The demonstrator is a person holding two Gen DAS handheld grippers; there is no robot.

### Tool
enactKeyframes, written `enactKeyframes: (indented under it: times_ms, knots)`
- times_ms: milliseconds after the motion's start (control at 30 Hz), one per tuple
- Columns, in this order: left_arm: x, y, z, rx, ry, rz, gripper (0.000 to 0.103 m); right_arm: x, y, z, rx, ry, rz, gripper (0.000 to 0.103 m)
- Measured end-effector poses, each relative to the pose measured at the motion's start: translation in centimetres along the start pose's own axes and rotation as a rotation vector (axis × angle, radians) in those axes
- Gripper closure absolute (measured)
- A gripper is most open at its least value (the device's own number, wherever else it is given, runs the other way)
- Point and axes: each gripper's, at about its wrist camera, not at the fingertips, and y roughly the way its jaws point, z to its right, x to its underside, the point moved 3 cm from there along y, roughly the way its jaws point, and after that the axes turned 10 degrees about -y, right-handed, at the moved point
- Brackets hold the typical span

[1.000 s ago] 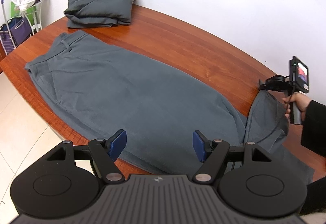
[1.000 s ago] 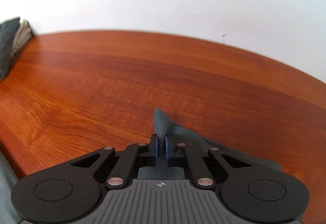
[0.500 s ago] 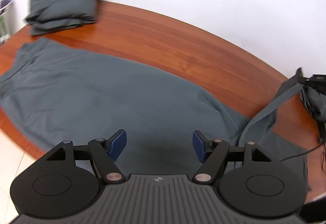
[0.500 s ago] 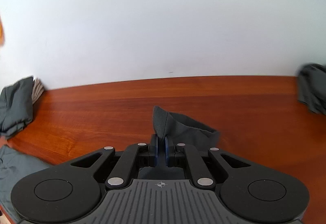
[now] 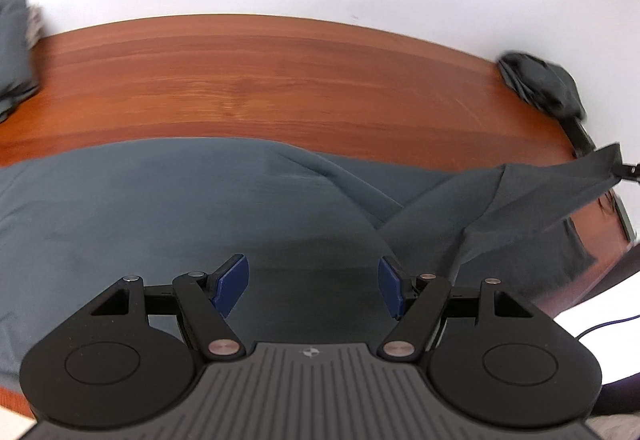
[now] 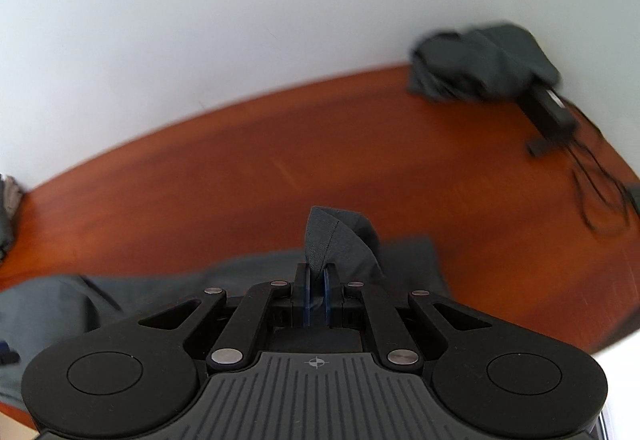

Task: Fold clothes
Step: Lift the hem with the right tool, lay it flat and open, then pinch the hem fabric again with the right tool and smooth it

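Note:
Grey trousers (image 5: 168, 208) lie spread across the wooden table (image 5: 280, 80). My left gripper (image 5: 314, 286) hovers over the cloth, open, with nothing between its blue pads. My right gripper (image 6: 316, 290) is shut on the hem of a trouser leg (image 6: 332, 236), which stands up from its jaws. In the left wrist view that leg end (image 5: 560, 184) is lifted off the table at the right and stretched toward the right gripper's tip (image 5: 624, 170).
A dark bundle of cloth (image 6: 484, 64) lies at the table's far right by the white wall, with a black box and cables (image 6: 560, 116) beside it. A folded grey pile (image 5: 14, 48) sits at the far left. The table's right edge (image 5: 608, 272) is close.
The right gripper has carried the leg end up and across, so the dark bundle and cables came into its view. The left gripper swung right over the trousers; the folded pile slid to the left edge.

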Motion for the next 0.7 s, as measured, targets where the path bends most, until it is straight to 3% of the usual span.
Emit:
enactKeyframes:
  times_ms: [200,333,400,467,567,700]
  knots:
    - [0.5,1.7,3.5,0.005,0.079,-0.023,0.027,5.4,1.5,2.6,-0.009,0.057,-0.081,0.094]
    - [0.8,2.5,5.6,-0.009,0.093,-0.009,0.027,6.7,2.7,3.8,-0.055,0.03,-0.131,0.09]
    - [0.9,2.9,6.8,-0.026,0.079,-0.002,0.027,6.8,3.0,4.5,-0.097,0.006,-0.152,0.088]
    - [1.2,3.2,7.9,-0.049,0.054,0.011,0.027,6.6,3.0,5.4,-0.14,-0.029,-0.165,0.075]
    - [1.7,3.0,9.6,-0.094,-0.002,0.038,0.027,5.7,3.0,6.9,-0.204,-0.071,-0.188,0.071]
    - [2.5,2.7,11.5,-0.134,-0.087,0.075,0.027,3.4,3.5,8.5,-0.26,-0.132,-0.169,0.057]
